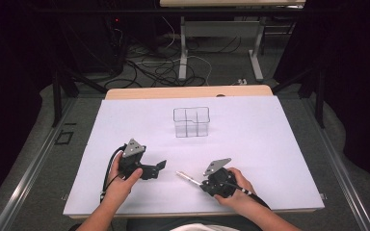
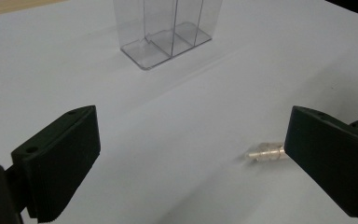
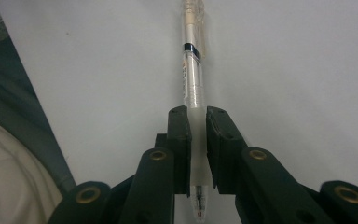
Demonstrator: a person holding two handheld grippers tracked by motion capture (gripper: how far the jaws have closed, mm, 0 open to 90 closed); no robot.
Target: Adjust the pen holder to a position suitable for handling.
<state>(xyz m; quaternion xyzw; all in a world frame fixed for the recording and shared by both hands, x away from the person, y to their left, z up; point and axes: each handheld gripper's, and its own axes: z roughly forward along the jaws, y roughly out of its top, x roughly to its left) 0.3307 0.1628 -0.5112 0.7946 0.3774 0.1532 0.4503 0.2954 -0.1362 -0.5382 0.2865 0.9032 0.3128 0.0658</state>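
From my station, the high view shows the white table sheet [image 1: 250, 144] evenly and brightly lit from above, while the surrounding floor and room edges fall into near darkness. Resolution there is low and detail is soft. The clear divided box [image 1: 191, 122] throws almost no shadow. In the left gripper view I note faint, diffuse shadows across the sheet; that gripper's near jaws are slightly soft and dark, with little surface detail. In the right gripper view the pen [image 3: 192, 60] is reasonably sharp, its far end washed pale against the bright sheet.
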